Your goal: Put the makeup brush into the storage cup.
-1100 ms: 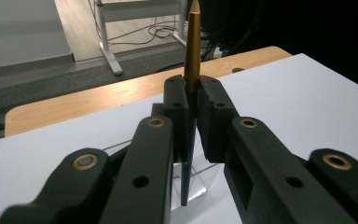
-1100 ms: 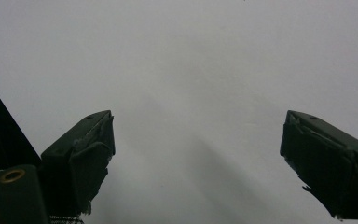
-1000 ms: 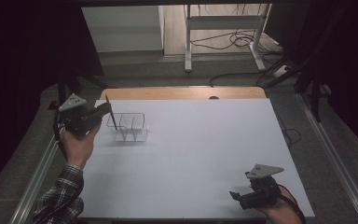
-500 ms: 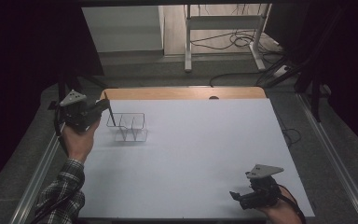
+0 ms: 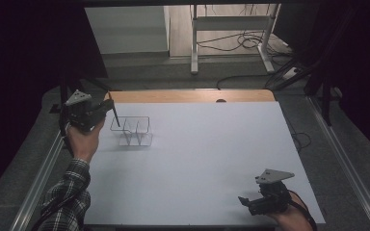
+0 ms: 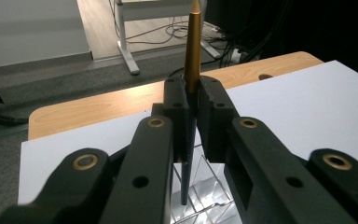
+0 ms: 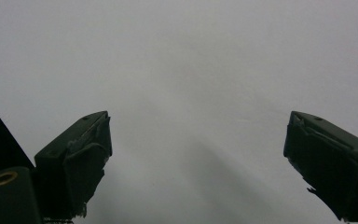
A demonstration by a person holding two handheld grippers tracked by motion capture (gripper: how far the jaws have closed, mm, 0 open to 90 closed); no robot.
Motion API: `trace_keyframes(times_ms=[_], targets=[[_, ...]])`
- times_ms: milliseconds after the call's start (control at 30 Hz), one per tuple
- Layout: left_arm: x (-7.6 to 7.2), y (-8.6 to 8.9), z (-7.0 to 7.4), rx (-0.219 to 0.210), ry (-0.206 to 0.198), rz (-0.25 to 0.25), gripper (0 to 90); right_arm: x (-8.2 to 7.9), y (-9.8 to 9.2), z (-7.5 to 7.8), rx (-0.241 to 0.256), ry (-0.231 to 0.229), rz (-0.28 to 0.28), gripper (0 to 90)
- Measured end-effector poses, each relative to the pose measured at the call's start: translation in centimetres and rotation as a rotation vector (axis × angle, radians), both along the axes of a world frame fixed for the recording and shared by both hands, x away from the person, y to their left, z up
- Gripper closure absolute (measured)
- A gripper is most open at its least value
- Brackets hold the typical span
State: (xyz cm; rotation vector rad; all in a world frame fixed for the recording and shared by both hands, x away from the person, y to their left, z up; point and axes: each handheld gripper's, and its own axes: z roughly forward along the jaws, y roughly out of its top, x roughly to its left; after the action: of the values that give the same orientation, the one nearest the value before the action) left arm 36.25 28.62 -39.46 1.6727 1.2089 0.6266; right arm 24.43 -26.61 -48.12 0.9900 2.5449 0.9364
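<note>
Left tongs [image 6: 192, 100]: clamped on slim dark gold-tipped pen [image 6: 190, 60], near-upright | clear wire-frame divided holder [image 5: 134, 131]: directly below, apparently under pen's lower end | right tongs [image 7: 198, 163]: wide, empty, far corner of white desk [image 5: 212, 159].

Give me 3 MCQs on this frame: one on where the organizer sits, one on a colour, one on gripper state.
1. Where on the white table sheet does the clear organizer stand?
A. Far left part
B. Near right corner
C. Dead centre

2. What colour is the upper end of the pen in the left gripper view?
A. Red
B. Gold
C. White

3. How is the right gripper?
A. Shut on a pen
B. Shut on the organizer
C. Open, holding nothing

Answers:
1. A: in the high view it sits by the left gripper, toward the far edge.
2. B: the tapered end rising above the jaws is gold; the lower part is dark.
3. C: its jaws stand wide apart over the bare sheet.
</note>
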Motion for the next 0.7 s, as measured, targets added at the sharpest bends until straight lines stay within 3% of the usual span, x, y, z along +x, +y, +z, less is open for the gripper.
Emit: trace_keyframes(times_ms=[700], targets=[[1.7, -0.1, -1.5, 0.016, 0.017, 0.026, 83.1, 0.3, -0.6, -0.2, 0.004, -0.014, -0.032, 6.8]])
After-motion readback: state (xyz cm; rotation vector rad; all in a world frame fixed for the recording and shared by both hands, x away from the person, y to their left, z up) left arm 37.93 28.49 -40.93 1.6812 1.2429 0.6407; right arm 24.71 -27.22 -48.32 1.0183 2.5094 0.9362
